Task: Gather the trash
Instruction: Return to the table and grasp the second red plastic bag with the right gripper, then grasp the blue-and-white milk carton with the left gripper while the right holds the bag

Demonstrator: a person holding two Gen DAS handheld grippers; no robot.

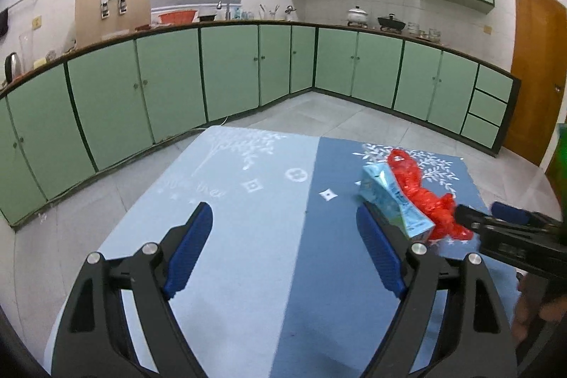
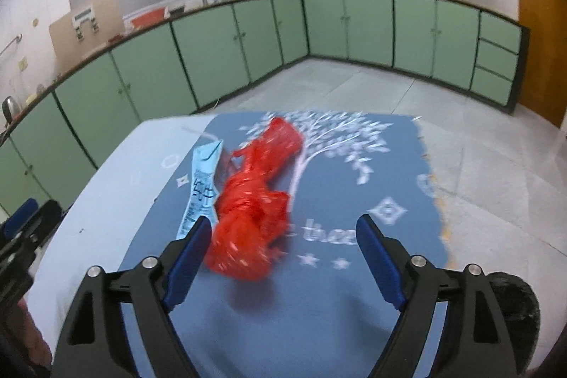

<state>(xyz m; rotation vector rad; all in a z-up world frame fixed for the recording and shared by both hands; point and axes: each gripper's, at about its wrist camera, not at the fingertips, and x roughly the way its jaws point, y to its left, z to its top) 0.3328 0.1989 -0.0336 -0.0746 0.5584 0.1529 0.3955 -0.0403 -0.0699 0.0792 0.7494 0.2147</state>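
Observation:
A crumpled red plastic bag [image 2: 255,197] lies on the dark blue half of the tablecloth [image 2: 354,289], with a light blue carton [image 2: 202,190] lying just left of it. My right gripper [image 2: 283,236] is open, its left finger beside the near end of the bag. In the left wrist view the carton [image 1: 393,201] and red bag [image 1: 421,190] lie at the right. My left gripper [image 1: 283,232] is open and empty over the cloth, its right finger next to the carton. The right gripper [image 1: 496,218] shows at the bag's near end.
The table [image 1: 226,186] wears a cloth, light blue at left and dark blue at right, with white tree patterns. Green kitchen cabinets [image 1: 230,69] run along the far walls, with a grey tiled floor [image 1: 319,112] between. A wooden door [image 1: 535,66] stands at right.

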